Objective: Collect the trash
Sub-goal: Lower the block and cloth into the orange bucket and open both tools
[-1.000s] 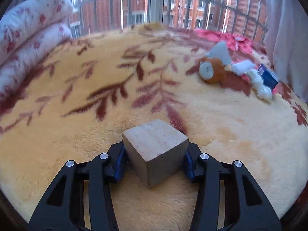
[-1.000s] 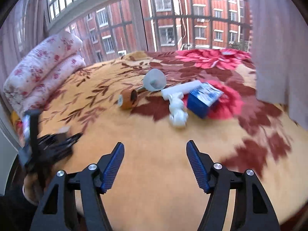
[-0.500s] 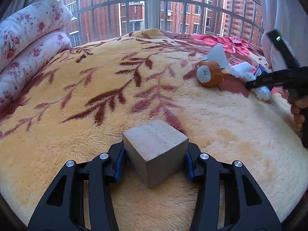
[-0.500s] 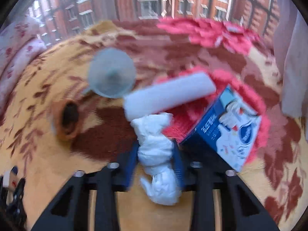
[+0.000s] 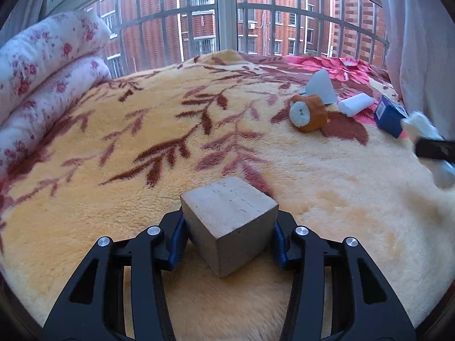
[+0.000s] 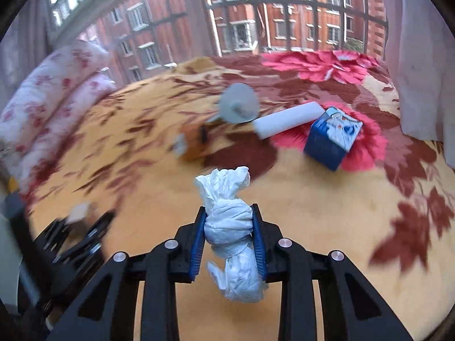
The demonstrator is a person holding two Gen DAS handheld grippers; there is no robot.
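My left gripper (image 5: 229,227) is shut on a grey wooden block (image 5: 229,221) and holds it low over the cream leaf-patterned blanket (image 5: 142,147). My right gripper (image 6: 229,236) is shut on a crumpled white tissue wad (image 6: 230,224), lifted above the blanket (image 6: 312,216). That wad also shows blurred at the right edge of the left wrist view (image 5: 421,125). On the blanket lie a blue carton (image 6: 331,139), a white foam roll (image 6: 287,120), a grey funnel-like cone (image 6: 239,106) and a brown tape roll (image 5: 307,112).
Rolled floral bedding (image 5: 42,79) lies along the left. A barred window (image 5: 227,20) stands behind the bed. A pale curtain (image 6: 421,56) hangs at the right. The left gripper shows blurred at the lower left of the right wrist view (image 6: 79,227).
My right gripper went down to the tissue wad, shut on it and lifted it away from the carton and foam roll. My left gripper still holds the block in place.
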